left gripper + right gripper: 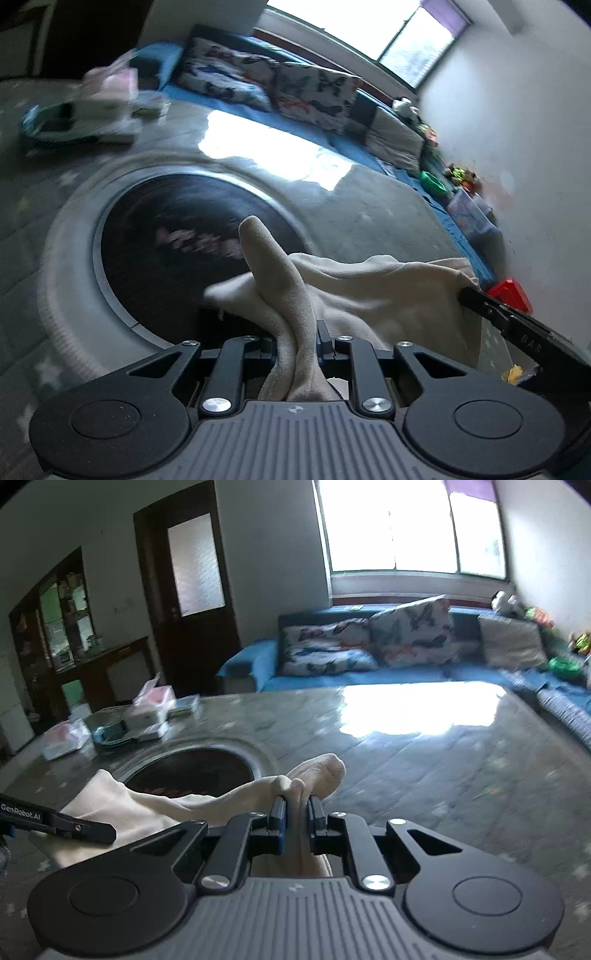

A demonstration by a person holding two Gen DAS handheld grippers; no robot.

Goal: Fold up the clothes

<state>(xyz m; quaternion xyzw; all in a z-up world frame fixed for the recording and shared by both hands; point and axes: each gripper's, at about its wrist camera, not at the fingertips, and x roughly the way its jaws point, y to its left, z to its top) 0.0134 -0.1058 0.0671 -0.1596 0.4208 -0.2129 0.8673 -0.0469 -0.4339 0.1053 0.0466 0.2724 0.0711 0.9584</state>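
Clamped in the left claw (295,341), a corner of the cream garment (369,291) runs rightward to the right claw (469,291); in the right wrist view, that right claw (297,808) pinches another corner, cloth stretching leftward above the surface (406,768)

Both wrist views look low across the table (369,206) toward the sofa (332,679).
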